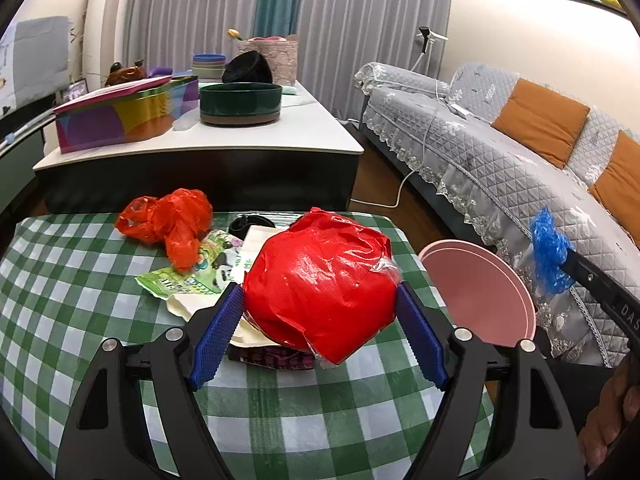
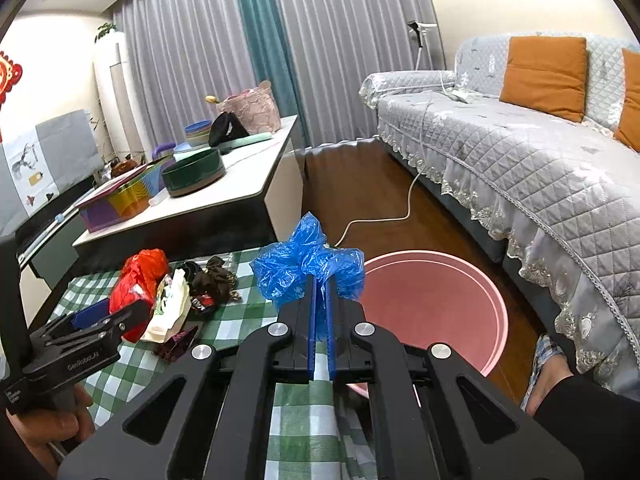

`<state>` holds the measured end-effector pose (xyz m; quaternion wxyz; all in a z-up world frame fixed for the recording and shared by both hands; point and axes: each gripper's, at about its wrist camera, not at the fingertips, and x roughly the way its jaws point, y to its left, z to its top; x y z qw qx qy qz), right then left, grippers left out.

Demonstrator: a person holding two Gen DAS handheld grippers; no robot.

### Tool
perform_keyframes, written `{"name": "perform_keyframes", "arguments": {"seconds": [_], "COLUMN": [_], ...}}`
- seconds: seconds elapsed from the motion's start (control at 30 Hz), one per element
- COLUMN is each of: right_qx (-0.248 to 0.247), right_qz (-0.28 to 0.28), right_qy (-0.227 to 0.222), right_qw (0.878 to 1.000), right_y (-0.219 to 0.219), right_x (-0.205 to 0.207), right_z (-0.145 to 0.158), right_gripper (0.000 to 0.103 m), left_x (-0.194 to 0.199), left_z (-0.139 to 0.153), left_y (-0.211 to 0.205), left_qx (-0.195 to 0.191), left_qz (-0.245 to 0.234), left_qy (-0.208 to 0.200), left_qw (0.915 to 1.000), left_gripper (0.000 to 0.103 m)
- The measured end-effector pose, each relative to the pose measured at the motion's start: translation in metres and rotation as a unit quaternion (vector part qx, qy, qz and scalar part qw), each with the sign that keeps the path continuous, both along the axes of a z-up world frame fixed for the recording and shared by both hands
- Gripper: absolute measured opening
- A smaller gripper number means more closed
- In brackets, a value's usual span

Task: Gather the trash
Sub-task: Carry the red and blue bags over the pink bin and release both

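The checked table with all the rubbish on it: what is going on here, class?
A person holding a gripper in each hand is collecting trash. The left gripper clasps a crumpled red wrapper over the checked table. The right gripper is shut on a blue plastic bag near a pink basin on the floor. An orange bag and other wrappers remain.

The left wrist camera is looking along its own blue-padded fingers, angled down, close over the green-and-white checked tablecloth (image 1: 80, 300). The right wrist camera is sitting further right, facing the round pink plastic basin (image 2: 432, 304) on the floor. Both are sharing the cloth, basin, grey quilted sofa (image 2: 520, 152) and white-topped low table (image 1: 240, 140).
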<state>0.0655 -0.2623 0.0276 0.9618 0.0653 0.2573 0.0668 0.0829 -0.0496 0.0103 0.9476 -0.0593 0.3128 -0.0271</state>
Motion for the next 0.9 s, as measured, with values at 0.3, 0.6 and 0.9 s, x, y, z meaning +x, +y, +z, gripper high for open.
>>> {"name": "perform_keyframes", "arguments": {"seconds": [0.3, 0.6, 0.9], "right_qx": [0.014, 0.026, 0.032], "right_qz": [-0.02, -0.038, -0.065], "right_qy": [-0.003, -0.001, 0.005], "right_qw": [1.0, 0.999, 0.997], "right_y": [-0.018, -0.034, -0.053], "right_x": [0.003, 0.007, 0.012], "right_z": [0.004, 0.002, -0.003], "right_gripper": [0.004, 0.004, 0.004], "left_x": [0.006, 0.02, 0.033], "left_z": [0.009, 0.014, 0.017], "left_y": [-0.022, -0.044, -0.061], "left_qx": [0.003, 0.001, 0.0], "left_qz": [-0.017, -0.032, -0.049], "left_qy": [-0.004, -0.008, -0.01], "left_qw": [0.9998, 0.9995, 0.9987], "left_gripper": [0.075, 0.075, 0.075]}}
